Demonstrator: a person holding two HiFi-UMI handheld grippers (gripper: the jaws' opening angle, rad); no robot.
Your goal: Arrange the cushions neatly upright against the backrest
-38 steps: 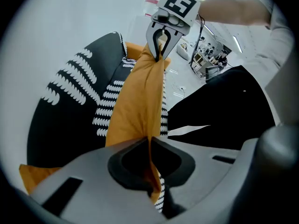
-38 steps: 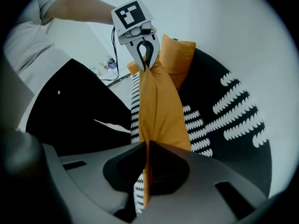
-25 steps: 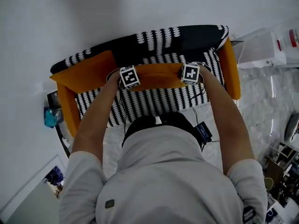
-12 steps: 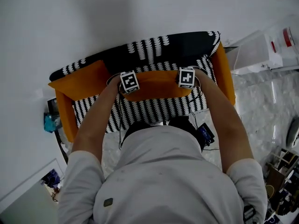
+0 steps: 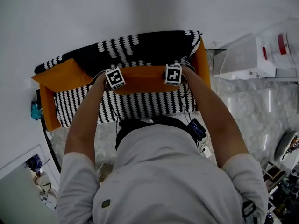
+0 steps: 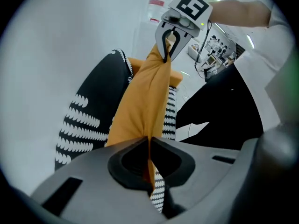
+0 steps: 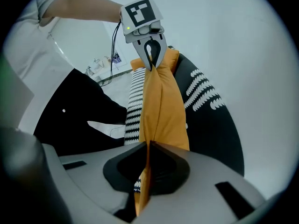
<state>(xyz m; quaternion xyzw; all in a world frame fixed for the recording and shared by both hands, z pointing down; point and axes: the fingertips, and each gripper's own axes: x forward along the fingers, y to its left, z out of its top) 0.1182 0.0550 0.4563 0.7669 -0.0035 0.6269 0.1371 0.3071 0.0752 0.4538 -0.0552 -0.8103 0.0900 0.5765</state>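
Seen from above, a person in a grey top (image 5: 163,181) leans over a small sofa (image 5: 140,107) with a black-and-white patterned seat, a dark backrest (image 5: 154,43) and orange arms. The sofa stands against a pale wall, with a white cabinet (image 5: 243,57) to its right.

Two orange cushions are on show. One cushion (image 5: 60,76) leans in the sofa's left corner against the backrest. The other, the held cushion (image 5: 142,79), hangs stretched between both grippers over the seat, just in front of the backrest (whether it touches the backrest cannot be told).

The left gripper (image 6: 149,161) is clenched on one upper corner of the held cushion, with a fold of orange fabric pinched between its closed jaws. The right gripper (image 7: 148,164) is clamped on the opposite corner in the same way. Each gripper view looks along the cushion's edge to the other gripper at the far end.

Compared with a second ago, the held cushion and both grippers sit closer to the sofa's right arm (image 5: 201,64). The whole sofa also lies further left in the head view. The corner cushion keeps its place on the sofa.
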